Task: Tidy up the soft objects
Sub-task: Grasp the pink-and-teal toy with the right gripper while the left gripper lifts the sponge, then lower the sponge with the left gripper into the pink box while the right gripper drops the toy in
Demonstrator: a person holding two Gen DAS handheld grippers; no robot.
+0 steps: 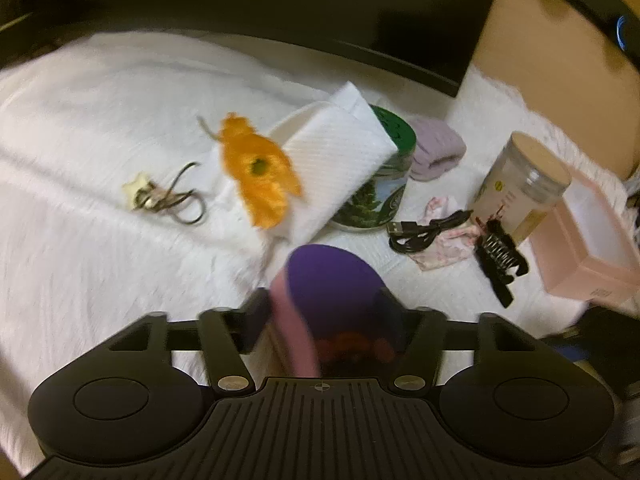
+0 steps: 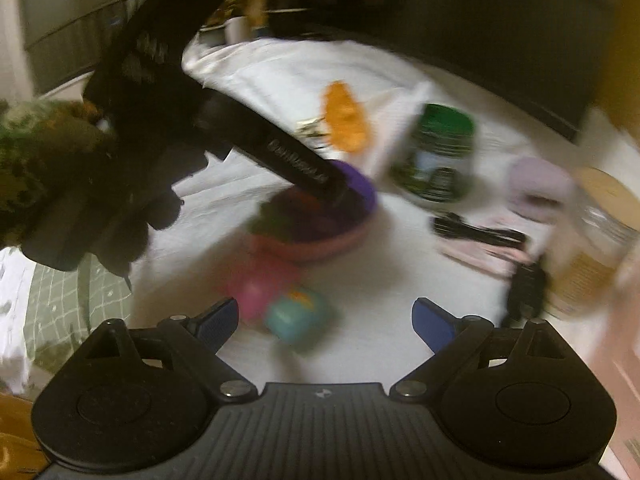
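Biggest risk: my left hand-held gripper point(image 1: 328, 320) is clamped on the rim of the purple-and-pink bowl point(image 1: 332, 280), which in the right view sits on the white bed point(image 1: 100, 160) with soft bits inside, colours too blurred to name. A one-sided rim pinch on a loaded bowl can tilt it or let it slip if I lift or swing fast, and the contents spill back onto the cover. Next: the folded white towel point(image 1: 340, 160) leans on the green-lidded jar point(image 1: 394, 132) just behind the bowl, with the orange fabric flower point(image 1: 258, 168) lying on it; dragging the bowl that way could knock the towel off or tip the jar. Smaller: my right hand-held gripper point(image 2: 324, 320) hangs with jaws wide apart, holding nothing, above the pink soft toy point(image 2: 250, 296) and the teal soft toy point(image 2: 296, 316) lying on the bed just in front of the bowl. They touch each other, so a closing pinch may catch both or squeeze one out sideways. Both views are motion-blurred, so I can't tell exact contact with the toys.
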